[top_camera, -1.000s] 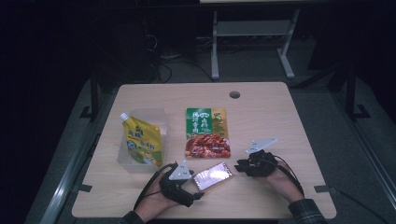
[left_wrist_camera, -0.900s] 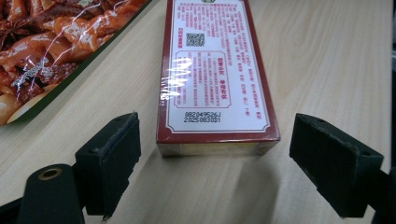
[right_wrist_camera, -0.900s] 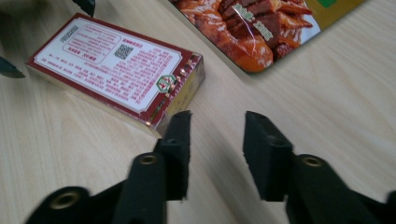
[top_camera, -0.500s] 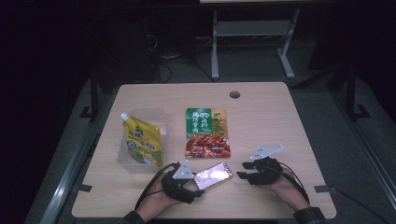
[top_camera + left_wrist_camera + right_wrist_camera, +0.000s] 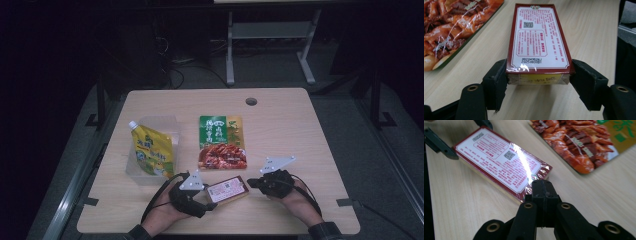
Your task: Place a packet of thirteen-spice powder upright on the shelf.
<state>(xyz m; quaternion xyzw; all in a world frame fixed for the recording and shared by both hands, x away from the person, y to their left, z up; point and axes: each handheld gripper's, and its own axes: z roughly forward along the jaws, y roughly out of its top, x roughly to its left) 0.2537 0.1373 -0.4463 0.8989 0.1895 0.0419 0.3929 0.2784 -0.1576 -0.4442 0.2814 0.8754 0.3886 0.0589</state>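
A flat red-bordered box [image 5: 227, 189] [image 5: 537, 42] [image 5: 499, 160], wrapped in clear film, lies on the wooden table [image 5: 300, 140] near the front edge. My left gripper [image 5: 211, 196] [image 5: 537, 78] is shut on its near end, one pad pressed against each long side. Its jaws have just been closing on the box. My right gripper [image 5: 251, 183] [image 5: 541, 182] is shut with nothing between its jaws, which have just closed. Its tip is at the box's opposite corner; I cannot tell whether it touches.
A green packet picturing red braised meat [image 5: 221, 142] [image 5: 451, 30] [image 5: 579, 147] lies flat just behind the box. A yellow-green spouted pouch [image 5: 152, 152] leans in a clear plastic tub [image 5: 167, 120] at the left. A cable hole [image 5: 251, 101] is at the table's back.
The right gripper's jaws have shut and its top plate has turned a little. The left gripper and the box have stayed in place.
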